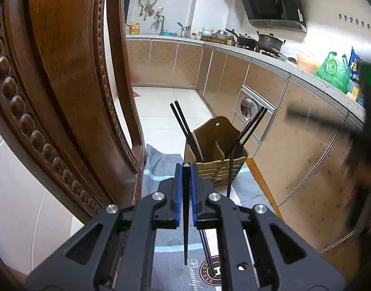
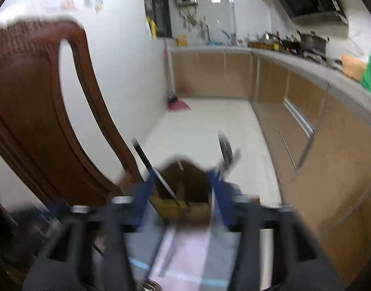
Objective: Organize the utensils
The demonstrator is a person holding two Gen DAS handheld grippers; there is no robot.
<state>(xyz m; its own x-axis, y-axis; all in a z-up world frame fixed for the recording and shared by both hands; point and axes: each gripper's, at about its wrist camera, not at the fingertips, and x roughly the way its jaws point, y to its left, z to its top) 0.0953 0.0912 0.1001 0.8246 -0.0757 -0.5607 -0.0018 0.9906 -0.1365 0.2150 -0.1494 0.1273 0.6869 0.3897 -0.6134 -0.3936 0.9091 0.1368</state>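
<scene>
Left hand-held gripper (image 1: pixel 185 169) pinches a chopstick (image 1: pixel 185 218) lengthwise along its fingers.

left claw (image 1: pixel 186 169) | black frame | blue pads (image 1: pixel 178 194) | silver screws (image 1: pixel 158 196)

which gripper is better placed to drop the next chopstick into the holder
Left. The left gripper is already shut on a chopstick, aimed at the utensil holder. The right gripper is open, seemingly empty, and blurred.
</scene>
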